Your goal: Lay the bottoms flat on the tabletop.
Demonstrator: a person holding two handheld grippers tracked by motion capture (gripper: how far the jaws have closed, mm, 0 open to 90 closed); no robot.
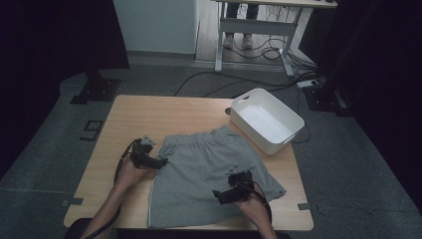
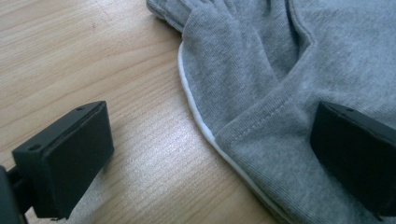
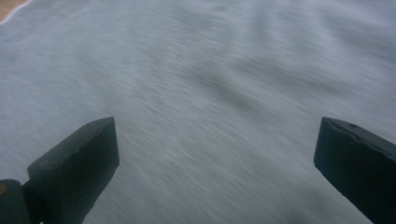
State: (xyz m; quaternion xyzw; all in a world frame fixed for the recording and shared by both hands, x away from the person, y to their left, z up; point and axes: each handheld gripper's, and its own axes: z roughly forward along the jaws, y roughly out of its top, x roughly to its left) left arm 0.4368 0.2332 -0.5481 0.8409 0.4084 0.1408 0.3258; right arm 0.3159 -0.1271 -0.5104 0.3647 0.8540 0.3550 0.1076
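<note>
Both tools stood open over the grey shorts (image 1: 209, 174); the left tool (image 2: 210, 140) straddled their white-piped edge, while the high view added a white bin (image 1: 266, 119).

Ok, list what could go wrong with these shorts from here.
1. The left gripper straddles the white-trimmed edge of the grey shorts with open jaws; closing may pinch just one layer.
2. The right gripper hovers open over the cloth and could drag wrinkles into it.
3. The white bin sits close to the waistband.
</note>
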